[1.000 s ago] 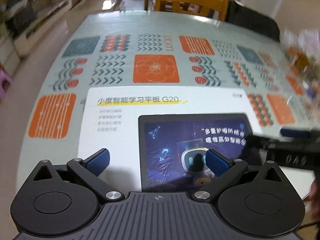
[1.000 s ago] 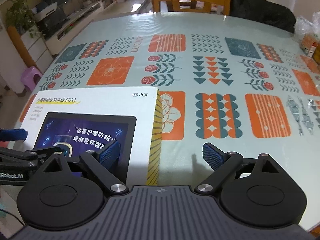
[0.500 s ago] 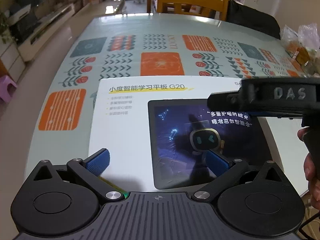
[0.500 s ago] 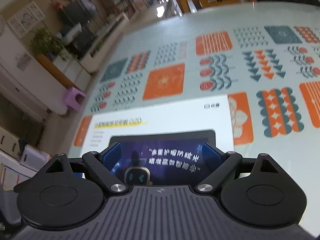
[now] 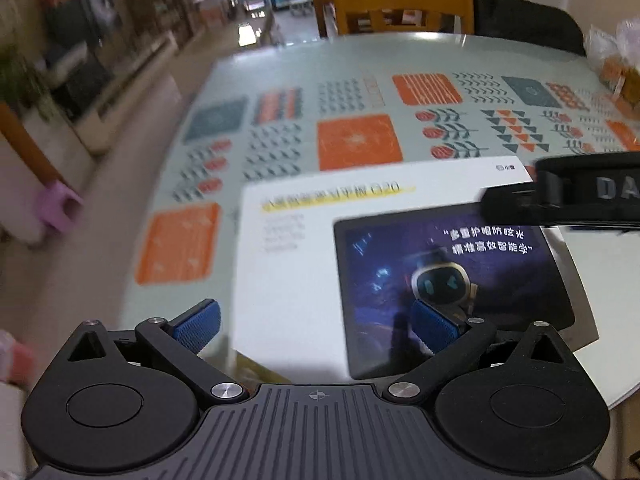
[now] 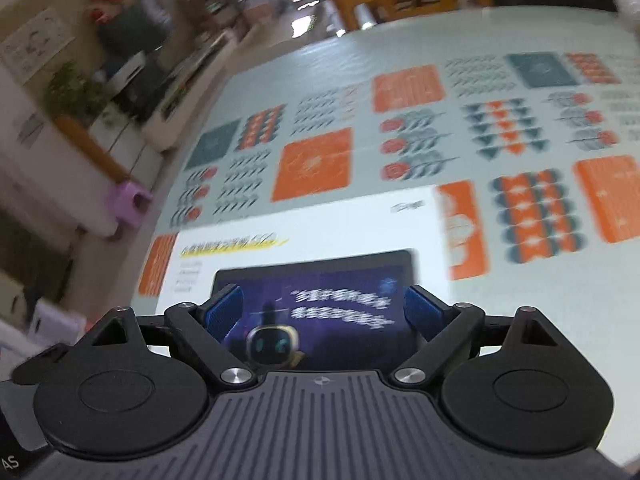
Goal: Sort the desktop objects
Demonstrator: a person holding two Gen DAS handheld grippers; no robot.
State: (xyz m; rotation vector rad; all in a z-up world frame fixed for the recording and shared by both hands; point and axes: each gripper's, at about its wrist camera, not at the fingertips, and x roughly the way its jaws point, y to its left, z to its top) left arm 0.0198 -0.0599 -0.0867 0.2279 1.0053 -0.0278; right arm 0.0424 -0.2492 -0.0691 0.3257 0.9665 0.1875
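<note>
Off to the left of the left gripper (image 5: 316, 326), beyond the table's curved edge, a purple stool (image 5: 56, 204) sat on the floor, smeared by camera motion. The gripper itself hung with its blue pads spread wide and nothing between them, low over the near-left corner of the white tablet box (image 5: 296, 264). Half a second before, that view had been sharp; by this moment it had swung leftwards, so the box's near corner lay right under the left pad (image 5: 198, 326) and the yellow side of the box showed just below it. The box lay flat on the patterned tablecloth (image 5: 360, 140), its printed tablet picture ahead and to the right of the gripper.

Further right in the same view, the black body of the other tool crossed above the box's far-right corner.

The right gripper (image 6: 324, 312), likewise spread apart and empty, hovered over the box's near edge with the printed robot face centred between its pads. It had stayed over the box since half a second earlier, though the picture had blurred and tilted, which suggested the hand was still moving. A second ago it had sat off the box's right side.

Taken together, both tools had closed in on the box (image 6: 304, 236) from opposite sides; a two-handed lift looked likely next, though no grip had been taken.
</note>
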